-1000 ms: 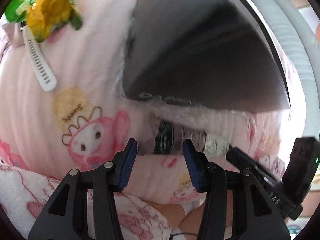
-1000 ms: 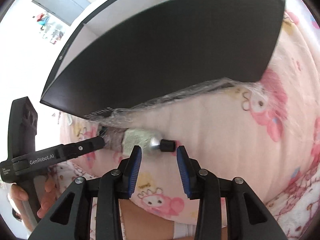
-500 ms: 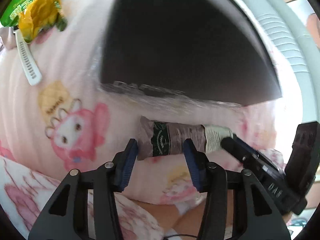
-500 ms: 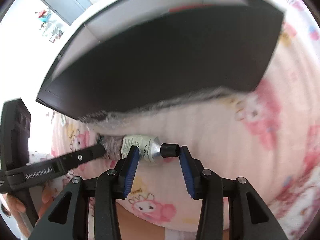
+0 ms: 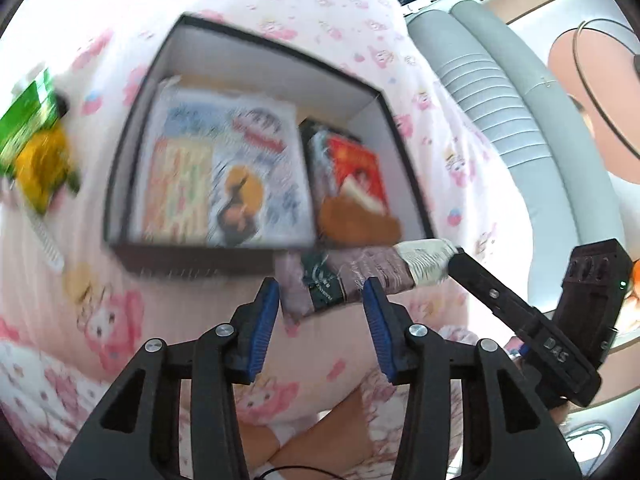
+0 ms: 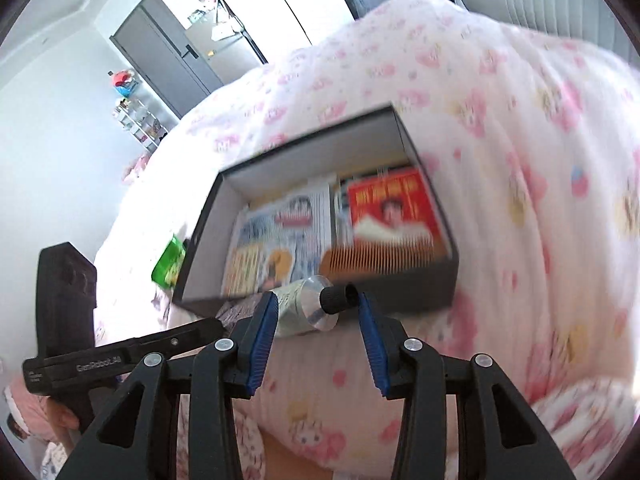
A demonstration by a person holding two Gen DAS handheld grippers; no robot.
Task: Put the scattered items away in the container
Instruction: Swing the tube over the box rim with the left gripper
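A brown-and-white cream tube with a black cap is held between both grippers, lifted just in front of the black box. My left gripper is shut on the tube's flat crimped end. My right gripper is shut on its cap end. The box holds magazines, a red packet and a brown comb. A green-yellow snack bag and a white comb lie on the blanket left of the box.
A pink cartoon-print blanket covers the bed. A grey padded headboard runs along the right in the left wrist view. A grey door and a shelf stand in the room behind.
Both grippers have risen with the tube off the blanket. The view now looks down into the open box, whose contents were hidden behind its near wall before.
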